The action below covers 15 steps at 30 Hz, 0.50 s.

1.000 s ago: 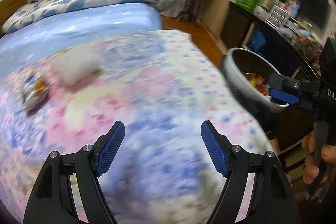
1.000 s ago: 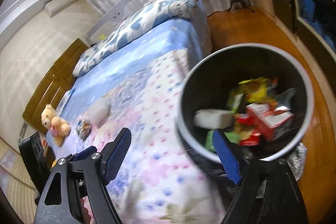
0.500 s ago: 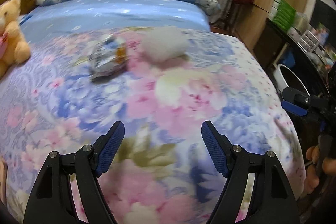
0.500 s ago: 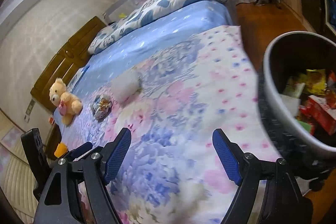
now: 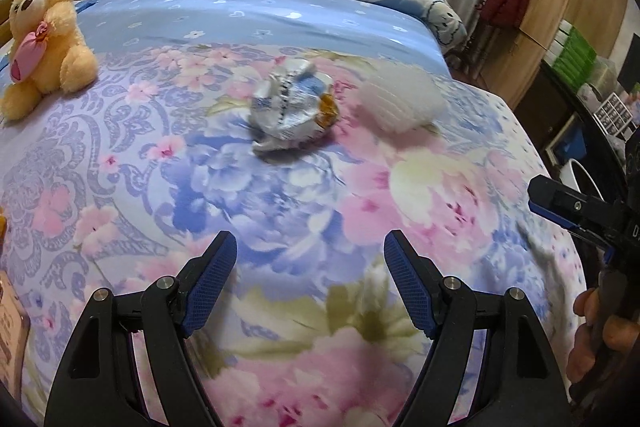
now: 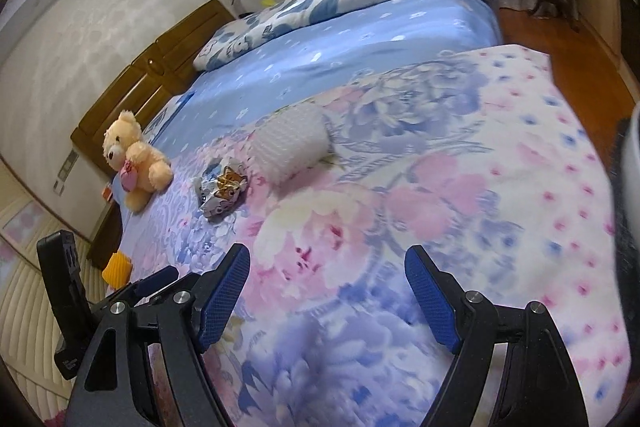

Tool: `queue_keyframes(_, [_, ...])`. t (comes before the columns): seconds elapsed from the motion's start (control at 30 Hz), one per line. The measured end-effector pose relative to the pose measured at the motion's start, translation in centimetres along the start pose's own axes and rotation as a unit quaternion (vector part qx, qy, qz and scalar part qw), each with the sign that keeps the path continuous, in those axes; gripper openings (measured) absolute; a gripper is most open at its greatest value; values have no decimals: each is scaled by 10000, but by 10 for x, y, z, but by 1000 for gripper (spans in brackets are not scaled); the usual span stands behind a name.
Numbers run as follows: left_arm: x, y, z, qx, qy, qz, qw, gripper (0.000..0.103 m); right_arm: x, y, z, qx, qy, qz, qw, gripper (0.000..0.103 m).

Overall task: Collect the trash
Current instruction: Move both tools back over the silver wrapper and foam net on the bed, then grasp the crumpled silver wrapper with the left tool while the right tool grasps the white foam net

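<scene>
Wrapper [image 5: 294, 111] faces both views — bin rim [image 6: 632, 163] right only.

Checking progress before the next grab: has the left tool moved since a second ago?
Yes. The left tool has swung left, away from the bin: against the bed, the wrapper went from the far left to dead ahead.

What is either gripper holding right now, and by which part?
Nothing. The left gripper and right gripper are both open and empty above the bed; the crumpled wrapper and white foam piece lie untouched.
</scene>
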<state>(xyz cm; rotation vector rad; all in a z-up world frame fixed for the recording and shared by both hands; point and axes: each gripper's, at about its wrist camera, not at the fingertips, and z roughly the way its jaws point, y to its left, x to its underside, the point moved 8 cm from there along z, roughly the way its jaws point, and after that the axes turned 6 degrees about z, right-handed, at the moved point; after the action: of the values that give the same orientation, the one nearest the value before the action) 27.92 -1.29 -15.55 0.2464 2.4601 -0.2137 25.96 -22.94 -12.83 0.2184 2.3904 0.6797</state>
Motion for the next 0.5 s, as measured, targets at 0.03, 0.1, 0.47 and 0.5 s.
queue_keyframes(0.03, [-3,3,2,-30,11,-21,10000,78,-1,2,4,-13,21,-25,10000,81])
queue_keyframes(0.1, [-8,8,5,-57,9,-66,10000,78,-5,8,13,-35,59,-76,9999,81])
queue_keyframes(0.47, [-46,27,28,-110,-70,-214,9997,78,-36,22,53,-174,157,-217,9995,81])
queue_keyframes(0.5, [-50,29,31,-116,-82,-233,9996,78,-40,23,56,-203,137,-230,9994,81])
